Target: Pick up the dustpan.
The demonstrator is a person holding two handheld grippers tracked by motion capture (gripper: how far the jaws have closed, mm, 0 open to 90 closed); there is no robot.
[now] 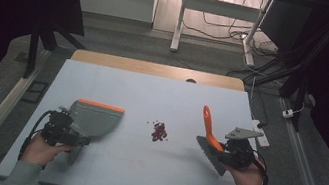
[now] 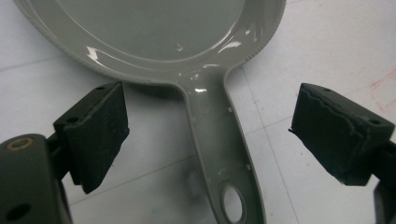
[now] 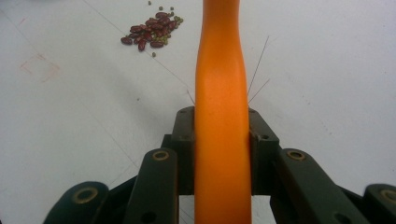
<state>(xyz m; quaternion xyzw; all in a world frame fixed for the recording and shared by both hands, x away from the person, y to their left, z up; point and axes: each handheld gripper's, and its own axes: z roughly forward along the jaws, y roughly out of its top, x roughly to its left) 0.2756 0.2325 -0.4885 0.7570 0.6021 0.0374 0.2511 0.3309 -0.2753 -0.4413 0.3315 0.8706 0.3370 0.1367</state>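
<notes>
Left gripper view shows the left gripper [image 2: 205, 140] with jaws wide apart, straddling the grey dustpan's [image 1: 94, 119] handle without touching it, near the table's left edge. The right gripper [image 1: 223, 150] is clenched on the brush's [image 1: 209, 143] orange handle toward the right edge. Mid-table lie the beans [image 1: 159, 132]. Unheld, I'd judge the dustpan could slide when the brush pushes beans against it, scattering them.
</notes>
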